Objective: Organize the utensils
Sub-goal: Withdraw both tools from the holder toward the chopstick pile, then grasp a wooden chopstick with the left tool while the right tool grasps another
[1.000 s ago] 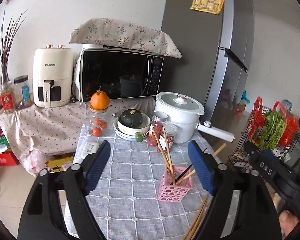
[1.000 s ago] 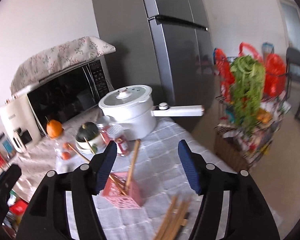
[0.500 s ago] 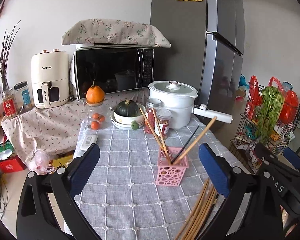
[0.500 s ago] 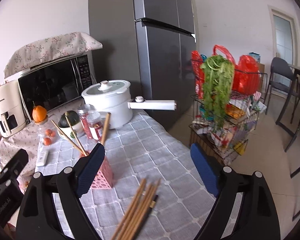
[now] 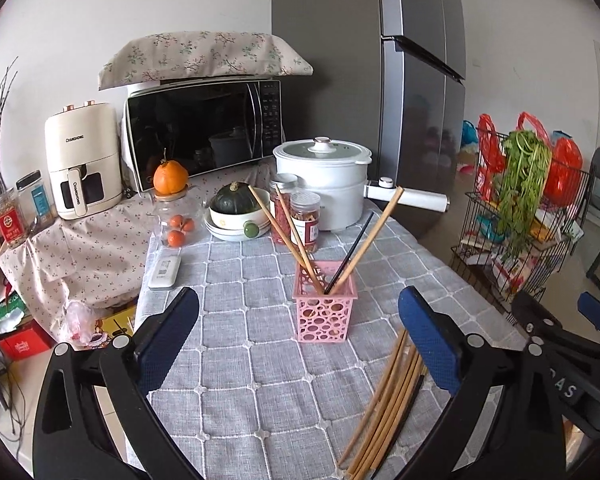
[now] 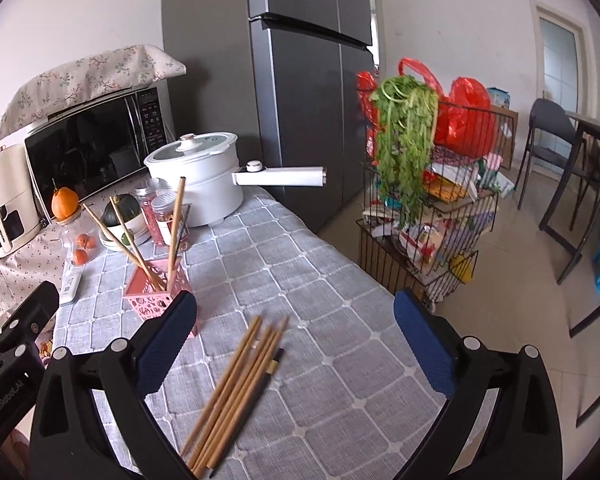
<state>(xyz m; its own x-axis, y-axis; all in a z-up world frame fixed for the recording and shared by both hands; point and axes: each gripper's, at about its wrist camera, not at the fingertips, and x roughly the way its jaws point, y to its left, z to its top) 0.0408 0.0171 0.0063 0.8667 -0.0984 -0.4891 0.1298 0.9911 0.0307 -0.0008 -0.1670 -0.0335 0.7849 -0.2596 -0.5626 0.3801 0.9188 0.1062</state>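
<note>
A pink perforated holder (image 5: 326, 312) (image 6: 156, 292) stands on the grey checked tablecloth (image 5: 236, 360). Three wooden chopsticks and one black one (image 5: 296, 236) lean in it. A bundle of loose chopsticks (image 5: 384, 400) (image 6: 236, 388), several wooden and one black, lies flat on the cloth just right of the holder. My left gripper (image 5: 298, 294) hangs open above the cloth, facing the holder, with nothing between its pads. My right gripper (image 6: 296, 296) hovers over the loose bundle; its jaws are opening and hold nothing.
At the table's far end stand a white lidded pot (image 5: 324, 176) with a long handle, two jars (image 5: 304, 220), a bowl with a green squash (image 5: 236, 208) and a remote (image 5: 164, 272). Beyond the table's right edge is a wire rack with greens (image 6: 420, 200), then a chair (image 6: 556, 140).
The jaws of both grippers have spread wider. Both views have shifted and the left one has levelled out; the loose chopsticks now show more fully near the bottom of each.
</note>
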